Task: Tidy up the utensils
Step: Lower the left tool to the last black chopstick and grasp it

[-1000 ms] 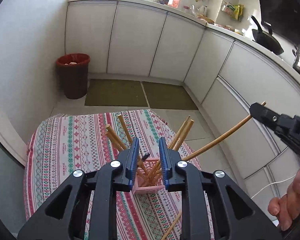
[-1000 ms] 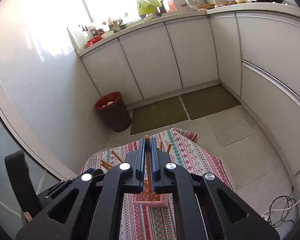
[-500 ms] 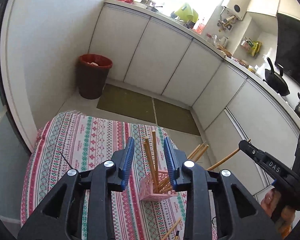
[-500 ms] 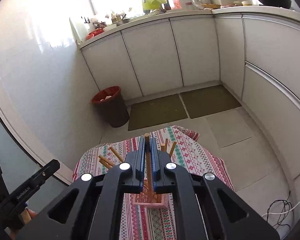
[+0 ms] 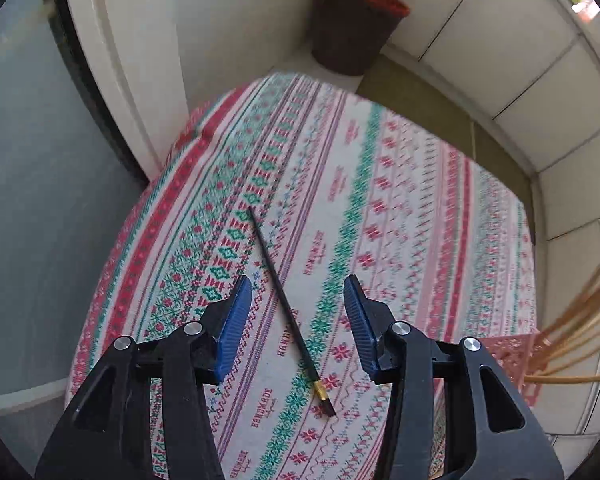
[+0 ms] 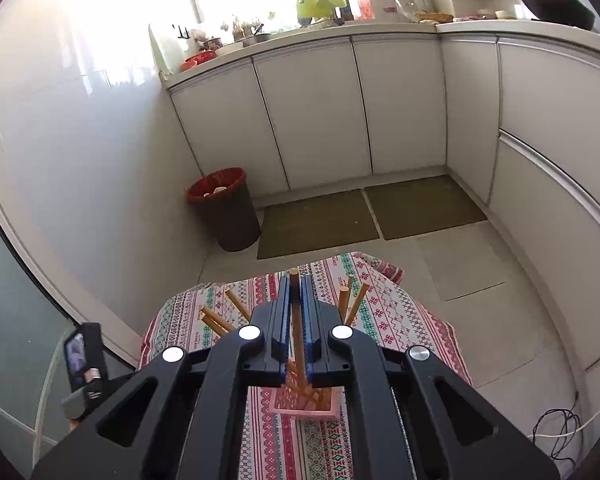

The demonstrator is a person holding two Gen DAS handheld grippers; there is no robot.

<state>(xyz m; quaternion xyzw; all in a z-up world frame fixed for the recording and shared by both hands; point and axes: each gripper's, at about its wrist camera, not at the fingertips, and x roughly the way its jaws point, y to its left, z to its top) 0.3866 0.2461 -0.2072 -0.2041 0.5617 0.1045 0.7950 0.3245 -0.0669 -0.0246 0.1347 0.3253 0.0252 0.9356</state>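
— Lying on the counter [image 5: 380, 168], how was the black chopstick [image 5: 284, 304] placed?
— Lengthwise between the spread jaws of the released left claw [image 5: 298, 330].
— And opposite?
— A wooden chopstick [image 6: 296, 320] was held upright in the clenched right claw [image 6: 296, 320], above the pink holder [image 6: 300, 406].

One black chopstick [image 5: 288, 308], one pink basket [image 6: 305, 402], about six wooden chopsticks [image 6: 350, 300] (some overlap), one bin [image 6: 224, 208], two floor mats [image 6: 318, 222].
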